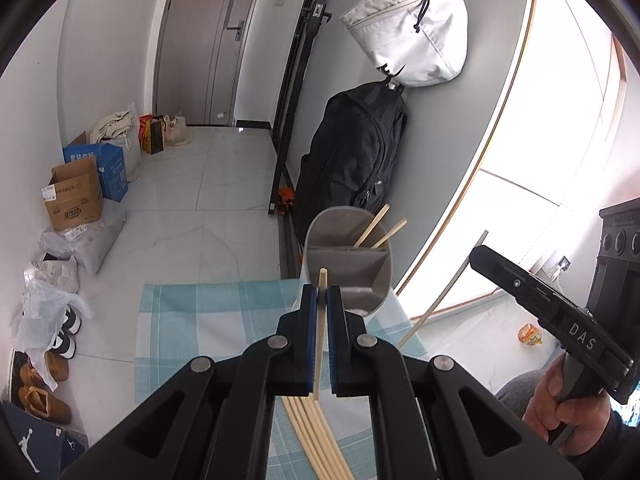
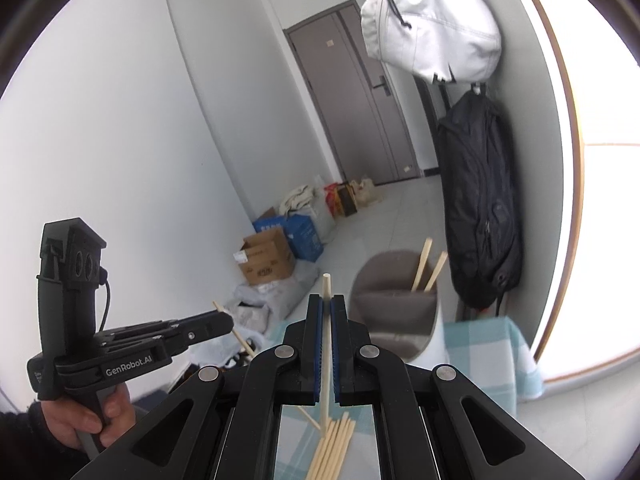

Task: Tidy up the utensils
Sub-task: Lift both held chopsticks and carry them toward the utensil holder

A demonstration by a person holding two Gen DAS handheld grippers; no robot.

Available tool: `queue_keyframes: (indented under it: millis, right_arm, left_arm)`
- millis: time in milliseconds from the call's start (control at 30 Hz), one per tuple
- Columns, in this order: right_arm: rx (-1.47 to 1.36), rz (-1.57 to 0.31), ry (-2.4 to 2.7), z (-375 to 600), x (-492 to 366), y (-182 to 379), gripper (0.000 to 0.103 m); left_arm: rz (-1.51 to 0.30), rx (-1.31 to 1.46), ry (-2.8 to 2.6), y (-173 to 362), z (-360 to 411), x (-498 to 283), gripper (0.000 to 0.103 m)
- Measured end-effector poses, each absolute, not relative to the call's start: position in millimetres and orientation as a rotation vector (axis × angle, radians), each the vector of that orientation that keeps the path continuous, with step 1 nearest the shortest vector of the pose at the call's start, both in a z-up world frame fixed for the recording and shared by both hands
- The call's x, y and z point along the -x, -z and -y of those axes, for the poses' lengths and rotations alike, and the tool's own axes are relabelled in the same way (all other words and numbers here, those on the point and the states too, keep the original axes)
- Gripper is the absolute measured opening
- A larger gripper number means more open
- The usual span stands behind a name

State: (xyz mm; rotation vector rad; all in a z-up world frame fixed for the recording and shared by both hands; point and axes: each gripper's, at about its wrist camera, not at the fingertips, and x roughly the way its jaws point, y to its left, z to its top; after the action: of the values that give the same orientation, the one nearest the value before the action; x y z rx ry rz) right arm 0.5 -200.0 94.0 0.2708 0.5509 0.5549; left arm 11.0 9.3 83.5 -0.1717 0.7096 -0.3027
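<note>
Pale wooden chopsticks (image 1: pixel 316 436) lie bundled on the cloth; two (image 1: pixel 376 227) lean inside the grey holder (image 1: pixel 348 264).

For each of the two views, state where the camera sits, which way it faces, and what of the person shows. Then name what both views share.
Left wrist: sits on the left tongs, looking along them, tilted down, at the grey holder on the checked cloth; the tongs clamp one chopstick; the right hand shows at right.
Right wrist: sits on the right tongs, facing the holder and the door; they also clamp a chopstick; the left hand shows at lower left.
Shared: holder with two chopsticks in it, loose chopsticks on the cloth, white bag, black backpack.
</note>
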Motion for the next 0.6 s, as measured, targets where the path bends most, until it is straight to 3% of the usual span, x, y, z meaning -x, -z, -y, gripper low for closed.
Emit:
queue_keyframes:
  millis: [600]
  right_arm:
    - [-0.315, -0.508, -0.516, 223.9, -84.9, -148.7, 0.003]
  left_arm:
    - [-0.667, 0.231, 0.292, -142.9, -1.5, -74.4, 0.001]
